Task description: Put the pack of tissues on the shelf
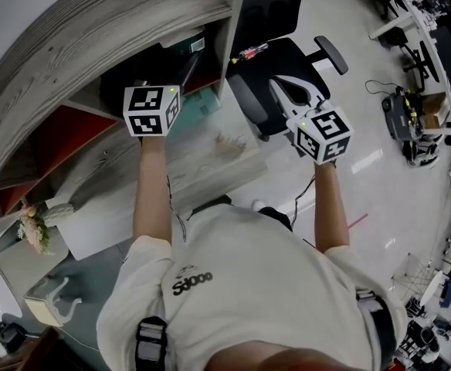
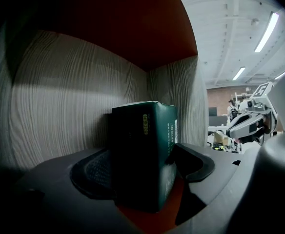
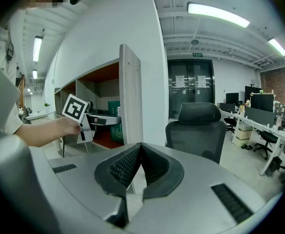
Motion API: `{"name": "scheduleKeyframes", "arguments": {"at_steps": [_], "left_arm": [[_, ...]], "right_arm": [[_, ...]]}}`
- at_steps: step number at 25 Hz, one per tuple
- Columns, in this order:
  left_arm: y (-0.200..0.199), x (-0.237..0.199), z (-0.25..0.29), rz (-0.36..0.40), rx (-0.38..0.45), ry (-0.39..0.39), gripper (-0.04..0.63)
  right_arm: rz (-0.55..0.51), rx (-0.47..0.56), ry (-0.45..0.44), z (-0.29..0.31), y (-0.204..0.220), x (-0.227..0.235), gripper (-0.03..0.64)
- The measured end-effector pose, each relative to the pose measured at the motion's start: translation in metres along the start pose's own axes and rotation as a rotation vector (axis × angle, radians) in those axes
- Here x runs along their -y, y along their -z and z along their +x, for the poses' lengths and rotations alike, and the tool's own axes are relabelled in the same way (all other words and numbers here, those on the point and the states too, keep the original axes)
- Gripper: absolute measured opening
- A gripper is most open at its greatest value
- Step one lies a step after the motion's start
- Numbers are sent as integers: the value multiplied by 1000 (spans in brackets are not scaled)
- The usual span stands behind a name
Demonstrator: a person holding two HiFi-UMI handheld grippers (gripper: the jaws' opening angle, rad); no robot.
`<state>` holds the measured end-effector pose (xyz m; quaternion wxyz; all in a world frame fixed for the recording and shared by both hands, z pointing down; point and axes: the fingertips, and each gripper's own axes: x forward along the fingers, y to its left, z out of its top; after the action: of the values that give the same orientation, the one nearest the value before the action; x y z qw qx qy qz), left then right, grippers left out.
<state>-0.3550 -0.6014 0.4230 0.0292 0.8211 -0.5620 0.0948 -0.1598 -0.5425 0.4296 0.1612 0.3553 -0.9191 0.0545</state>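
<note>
The left gripper (image 2: 143, 152) is inside the shelf (image 2: 59, 111), jaws wide on the pack (image 2: 142, 128), which stands upright on the shelf floor at 12 o'clock. Placing looks nearly done, with only release and withdrawal left. At 3 o'clock the right gripper (image 3: 141, 145) hangs closed and empty.

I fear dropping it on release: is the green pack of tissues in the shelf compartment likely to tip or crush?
The pack of tissues stands tall and narrow between the pads of the left gripper, so a sideways nudge might tip it. Its printed wrap suggests soft, light contents; hard squeezing may dent it.
</note>
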Motion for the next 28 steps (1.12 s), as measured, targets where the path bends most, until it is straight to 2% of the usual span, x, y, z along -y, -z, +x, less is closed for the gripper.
{"name": "scheduleKeyframes", "arguments": {"at_steps": [5, 11, 16, 20, 28], "left_arm": [[-3, 2, 15, 6, -1, 24, 393], [-3, 3, 9, 2, -20, 22, 396], [-16, 11, -23, 8, -14, -39, 400], [-19, 32, -65, 15, -24, -74, 394], [-21, 101, -162, 24, -1, -123, 217]], "right_arm": [[-3, -8, 17, -8, 3, 4, 6], [-1, -5, 57, -29, 1, 14, 6], [-46, 16, 68, -53, -6, 17, 6], [-87, 55, 31, -72, -18, 2, 6], [-116, 157, -52, -137, -32, -38, 6]]}}
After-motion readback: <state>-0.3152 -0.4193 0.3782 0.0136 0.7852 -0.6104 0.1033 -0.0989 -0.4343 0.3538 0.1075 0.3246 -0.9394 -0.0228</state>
